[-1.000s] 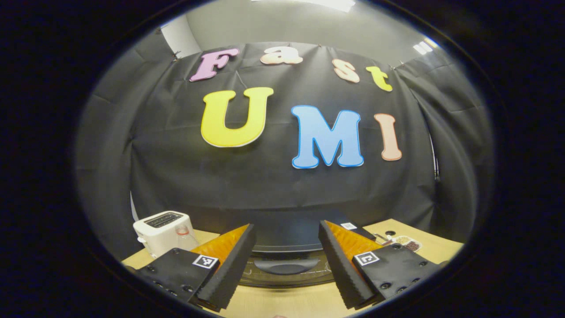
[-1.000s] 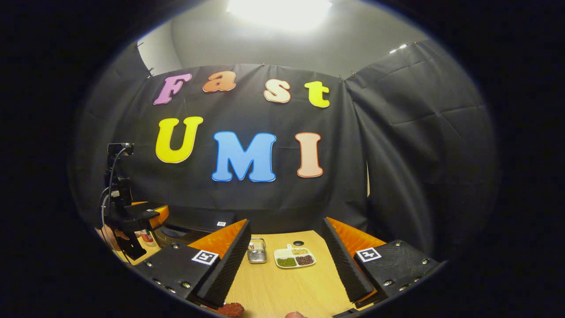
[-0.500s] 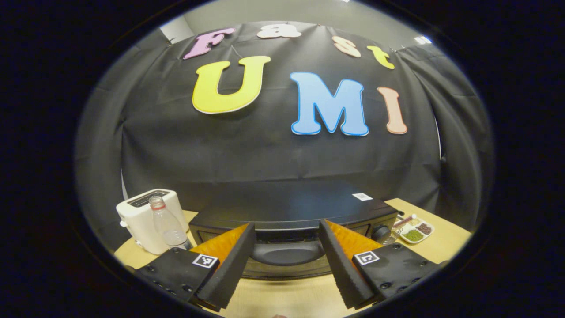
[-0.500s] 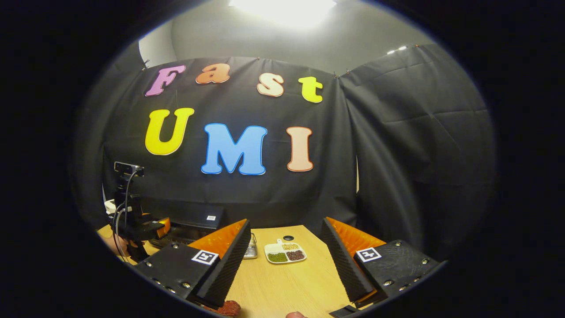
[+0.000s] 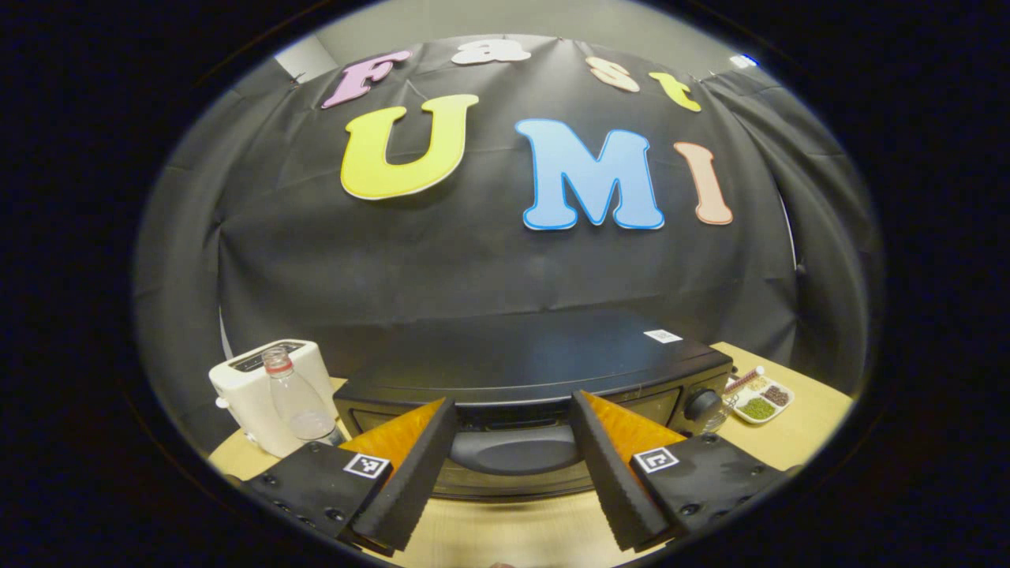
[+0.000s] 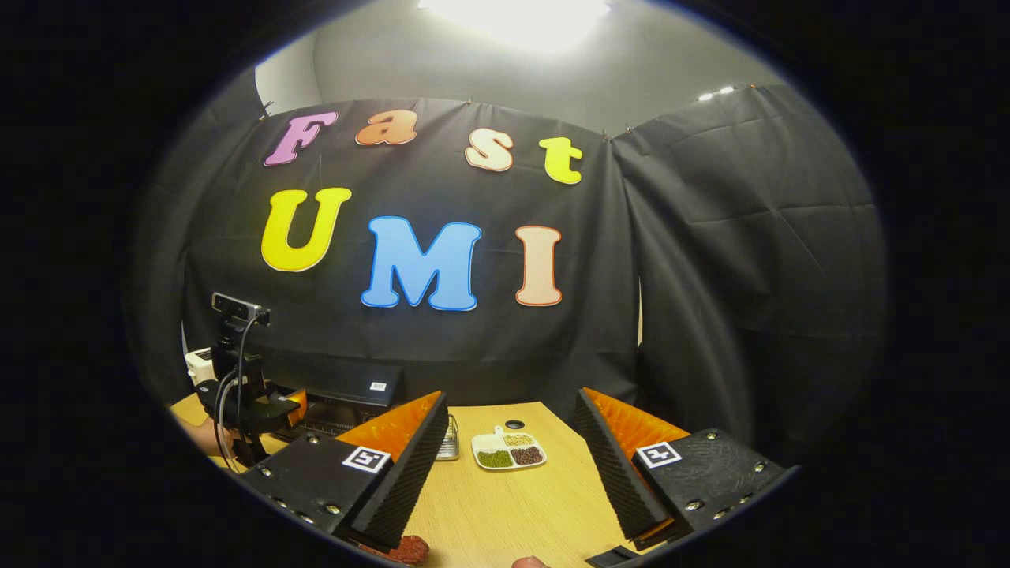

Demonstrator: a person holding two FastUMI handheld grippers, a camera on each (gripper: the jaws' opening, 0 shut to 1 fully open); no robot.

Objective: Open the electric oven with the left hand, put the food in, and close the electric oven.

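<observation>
Approaching the oven handle with the left tongs

Left gripper view, left to right: a white toaster (image 5: 251, 394) and a clear bottle (image 5: 295, 397) stand on the worktop (image 5: 797, 430) beside the electric oven (image 5: 521, 371), whose door is shut. The oven's handle (image 5: 514, 450) lies straight ahead of the left tongs (image 5: 511, 465), framed between the two spread fingers, its long axis running crosswise to them. The tongs stand wide and hold nothing; whether the fingertips touch the door cannot be told. A divided dish (image 5: 759, 401) sits beyond the oven's knob (image 5: 701, 404).

Right gripper view, left to right: the left tongs appear farther off at the oven front; the right tongs (image 6: 513, 481) also stand wide and empty, above bare worktop. A reddish piece, probably the food (image 6: 404, 547), lies just below the near finger. The left tongs are plainly the nearer to the handle; the judged next move is a grip across it.
</observation>
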